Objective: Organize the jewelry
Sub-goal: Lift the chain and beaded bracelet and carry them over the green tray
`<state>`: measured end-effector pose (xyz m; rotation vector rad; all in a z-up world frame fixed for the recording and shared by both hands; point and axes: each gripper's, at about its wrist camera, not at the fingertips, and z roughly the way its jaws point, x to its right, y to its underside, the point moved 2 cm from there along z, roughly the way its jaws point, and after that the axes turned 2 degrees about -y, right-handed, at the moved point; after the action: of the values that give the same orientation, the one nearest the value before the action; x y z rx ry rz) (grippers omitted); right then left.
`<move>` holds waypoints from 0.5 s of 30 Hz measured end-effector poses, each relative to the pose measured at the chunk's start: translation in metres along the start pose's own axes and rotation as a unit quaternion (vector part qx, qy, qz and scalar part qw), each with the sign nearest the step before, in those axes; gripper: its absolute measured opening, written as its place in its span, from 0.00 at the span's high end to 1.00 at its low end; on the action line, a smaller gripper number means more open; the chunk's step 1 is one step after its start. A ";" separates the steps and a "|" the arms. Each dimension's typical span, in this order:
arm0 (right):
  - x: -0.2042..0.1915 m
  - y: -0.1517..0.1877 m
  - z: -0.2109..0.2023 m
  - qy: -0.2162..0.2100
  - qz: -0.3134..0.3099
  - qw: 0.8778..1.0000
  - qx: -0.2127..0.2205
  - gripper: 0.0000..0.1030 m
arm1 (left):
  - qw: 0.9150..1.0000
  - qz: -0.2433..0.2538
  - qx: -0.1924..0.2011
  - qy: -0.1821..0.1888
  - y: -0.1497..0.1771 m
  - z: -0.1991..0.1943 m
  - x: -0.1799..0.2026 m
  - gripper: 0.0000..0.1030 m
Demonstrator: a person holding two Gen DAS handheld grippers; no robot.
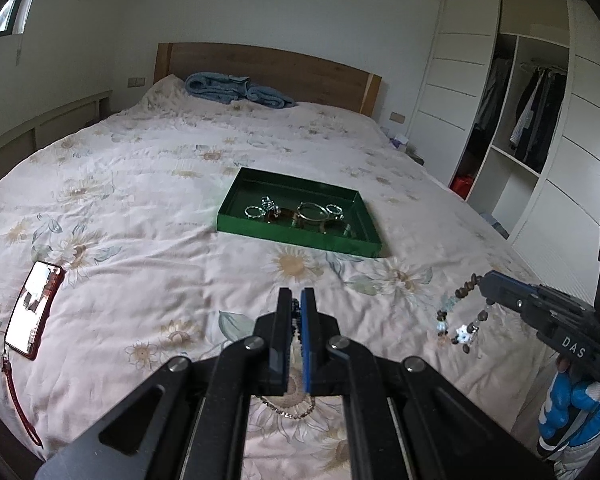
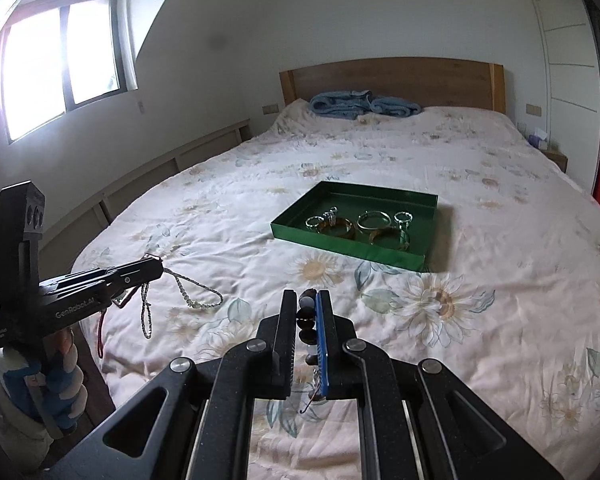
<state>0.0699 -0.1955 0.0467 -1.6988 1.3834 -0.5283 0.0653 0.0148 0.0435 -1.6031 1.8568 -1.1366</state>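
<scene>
A green tray (image 1: 296,240) lies mid-bed and holds several silver rings and amber bangles (image 1: 312,213); it also shows in the right wrist view (image 2: 340,250). My left gripper (image 1: 296,302) is shut on a silver chain necklace (image 2: 188,292), held above the quilt near the bed's front; the chain hangs down and trails on the quilt. My right gripper (image 2: 306,300) is shut on a brown beaded bracelet (image 1: 460,316) with pale beads, which dangles from its tips above the quilt, short of the tray.
A phone (image 1: 34,312) in a red case with a strap lies on the quilt at front left. A folded blue blanket (image 1: 236,90) lies by the wooden headboard. An open wardrobe (image 1: 520,120) stands to the right of the bed.
</scene>
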 end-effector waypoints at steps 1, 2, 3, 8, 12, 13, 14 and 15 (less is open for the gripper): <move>-0.001 -0.001 -0.002 0.000 -0.001 1.000 0.001 0.91 | 1.000 0.001 0.001 0.001 0.000 -0.002 0.001 0.96; -0.002 -0.001 -0.004 0.001 -0.002 1.000 0.003 0.91 | 1.000 0.001 0.002 0.001 0.000 -0.003 0.001 0.96; -0.004 -0.001 -0.006 0.002 -0.003 1.000 0.004 0.91 | 1.000 0.001 0.003 0.002 0.000 -0.004 0.001 0.96; -0.007 -0.002 -0.009 0.004 -0.006 1.000 0.007 0.91 | 1.000 0.000 0.005 0.005 0.002 -0.008 0.001 0.96; -0.009 -0.003 -0.012 0.005 -0.010 1.000 0.009 0.91 | 1.000 -0.001 0.009 0.009 0.001 -0.011 0.001 0.96; -0.009 -0.004 -0.012 0.005 -0.010 1.000 0.011 0.91 | 1.000 -0.001 0.009 0.009 0.001 -0.012 0.001 0.96; -0.009 -0.004 -0.012 0.005 -0.010 1.000 0.011 0.91 | 1.000 -0.001 0.008 0.009 0.001 -0.012 0.001 0.96; -0.009 -0.004 -0.013 0.005 -0.010 1.000 0.013 0.91 | 1.000 -0.001 0.008 0.010 0.001 -0.012 0.001 0.96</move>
<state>0.0602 -0.1918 0.0588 -1.6939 1.3617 -0.5635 0.0552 0.0176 0.0501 -1.5900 1.8534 -1.1693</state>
